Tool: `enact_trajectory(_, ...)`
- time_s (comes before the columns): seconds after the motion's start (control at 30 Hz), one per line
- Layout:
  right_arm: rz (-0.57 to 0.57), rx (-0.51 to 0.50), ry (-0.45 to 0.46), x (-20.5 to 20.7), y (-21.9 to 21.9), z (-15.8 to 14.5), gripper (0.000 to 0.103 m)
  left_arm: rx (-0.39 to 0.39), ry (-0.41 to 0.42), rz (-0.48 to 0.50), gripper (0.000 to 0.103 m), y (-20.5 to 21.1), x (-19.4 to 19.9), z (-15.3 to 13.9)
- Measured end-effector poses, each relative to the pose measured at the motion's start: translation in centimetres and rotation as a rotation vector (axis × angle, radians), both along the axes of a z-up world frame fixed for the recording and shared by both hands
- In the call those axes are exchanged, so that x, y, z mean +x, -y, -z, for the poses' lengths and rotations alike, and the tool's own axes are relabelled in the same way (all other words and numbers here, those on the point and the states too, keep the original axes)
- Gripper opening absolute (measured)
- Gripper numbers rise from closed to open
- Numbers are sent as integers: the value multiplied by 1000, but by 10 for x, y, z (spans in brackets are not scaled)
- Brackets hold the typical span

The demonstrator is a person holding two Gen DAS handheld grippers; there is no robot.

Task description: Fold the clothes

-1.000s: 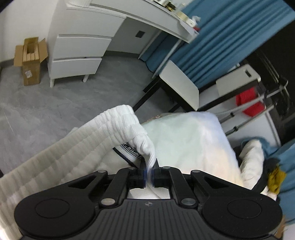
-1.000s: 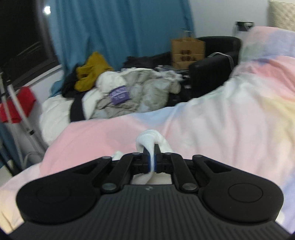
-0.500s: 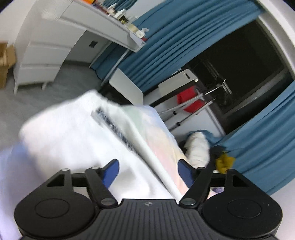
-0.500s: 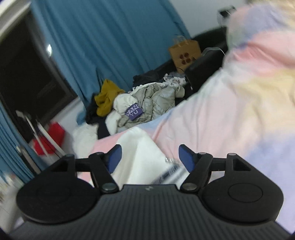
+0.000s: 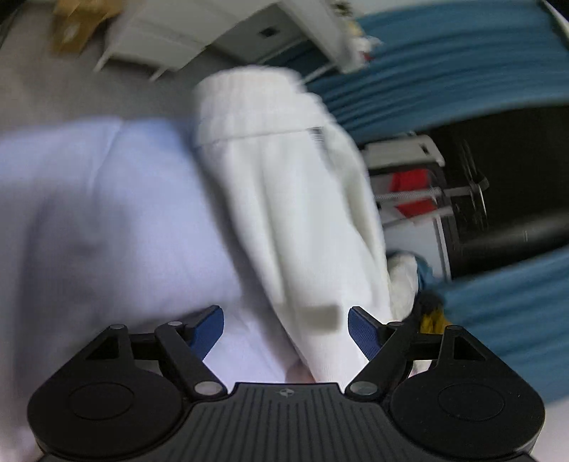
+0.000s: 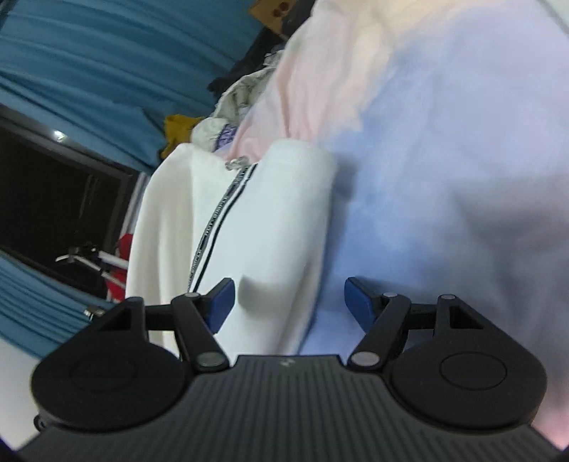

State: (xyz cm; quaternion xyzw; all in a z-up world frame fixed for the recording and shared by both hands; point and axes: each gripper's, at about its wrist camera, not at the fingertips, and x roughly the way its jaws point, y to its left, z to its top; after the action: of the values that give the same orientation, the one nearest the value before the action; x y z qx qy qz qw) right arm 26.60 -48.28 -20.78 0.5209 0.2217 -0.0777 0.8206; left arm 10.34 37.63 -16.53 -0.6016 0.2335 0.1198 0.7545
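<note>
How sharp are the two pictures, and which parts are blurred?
Left wrist view: heavy motion blur over the white garment and drawers; only the left gripper is sharp. Right wrist view: softer blur, the garment's striped band remains readable; right gripper sharp.

The white garment is lying folded on the bed, as a long narrow bundle. One end is showing a ribbed band, and the fabric is making soft lengthwise folds. In the right wrist view the garment is showing a black-and-white striped tape running along its length, with a small silvery piece at the tape's far end.
</note>
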Motion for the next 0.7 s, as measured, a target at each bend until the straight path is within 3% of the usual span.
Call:
enact_trajectory(0.1,-24,-64,50,18,-2,4,70,33,52,-39,74,-5,21,5)
enact_trajectory(0.17,-30,-101,86,28,-4,6,70,95,55,-40,64,-5,35,7)
enact_trajectory(0.23,-12,-132,105,36,-6,5,66,141,53,-34,41,-5,45,10)
enact_trajectory(0.27,4,-145,109,39,-7,3,63,150,57,-32,40,-7,48,12)
enact_trajectory(0.33,36,-171,118,46,-9,0,54,145,73,-36,26,-10,51,15)
enact_trajectory(0.4,55,-218,112,48,-15,-5,24,125,96,-48,17,-14,49,16)
enact_trajectory(0.53,83,-289,102,40,-24,-23,15,186,126,-30,12,-15,45,-4)
enact_trajectory(0.7,116,-247,139,1,-14,-52,13,228,127,10,10,-22,17,-47)
